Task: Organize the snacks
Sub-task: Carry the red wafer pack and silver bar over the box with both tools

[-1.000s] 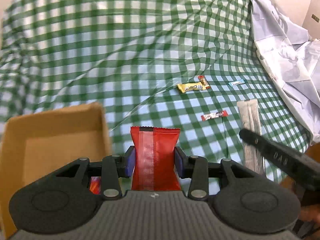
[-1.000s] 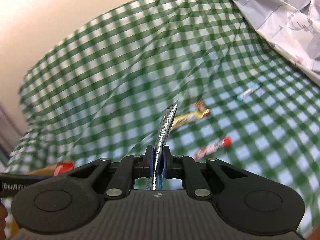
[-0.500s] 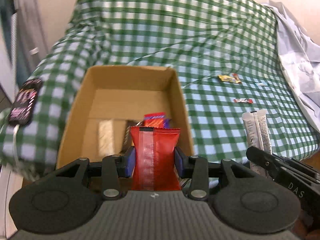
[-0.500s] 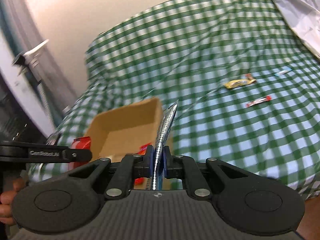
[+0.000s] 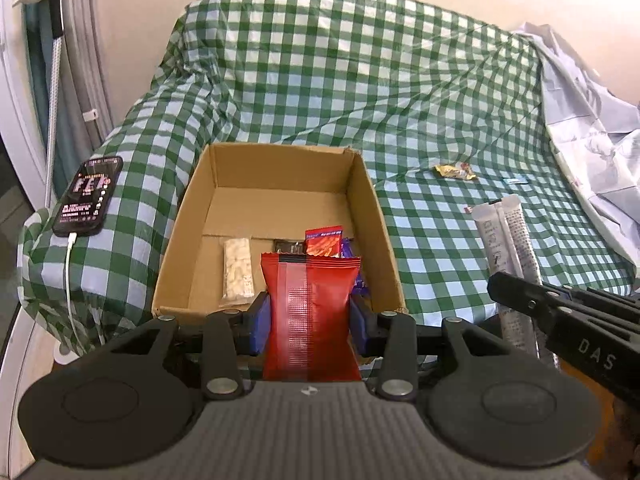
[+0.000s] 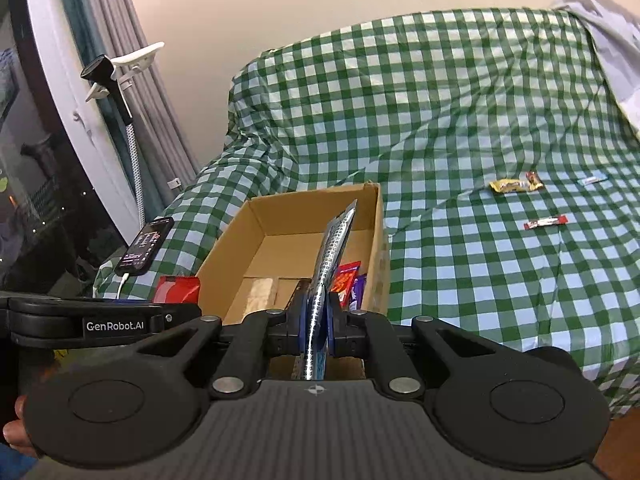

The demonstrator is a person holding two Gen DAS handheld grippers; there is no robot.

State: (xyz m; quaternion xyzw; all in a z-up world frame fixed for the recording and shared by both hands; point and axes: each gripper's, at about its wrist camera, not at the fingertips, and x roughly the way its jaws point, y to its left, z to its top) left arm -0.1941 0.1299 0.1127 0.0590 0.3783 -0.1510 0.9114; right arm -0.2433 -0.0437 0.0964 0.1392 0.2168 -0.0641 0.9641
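Left tongs (image 5: 310, 322): closed on a red foil snack packet (image 5: 311, 316), gripped across its width and held upright at the near edge of the open brown cardboard box (image 5: 276, 178).
Right tongs (image 6: 318, 326): closed tight on a thin silver foil sachet (image 6: 332, 256), seen edge-on, poised over the box's near right corner.
Box: sits on the green-and-white checked cloth (image 5: 360, 100) at its near left end, top flaps absent or folded away.
Done so far: several snacks already lie along the box's near side, among them a pale cereal-type bar in clear wrap (image 5: 239, 272), an orange-red packet (image 5: 324, 240) and a purple wrapper (image 5: 347, 250).
In hand: both held packets appear ready to be let go into the box; neither is released yet.
Left to do: a yellow wrapped bar (image 6: 514, 186), a small red-and-white wrapped bar (image 6: 546, 222) and a small light-blue wrapper (image 6: 592, 179) lie on the cloth, well to the right of the box.
Around: a black phone on a white cable (image 5: 89, 196) lies left of the box; crumpled white sheeting (image 5: 592, 136) lies at far right; curtains (image 6: 132, 92) hang at the left.
In the way: nothing blocks the box mouth; the two tongs are close beside each other, so they could crowd one another.
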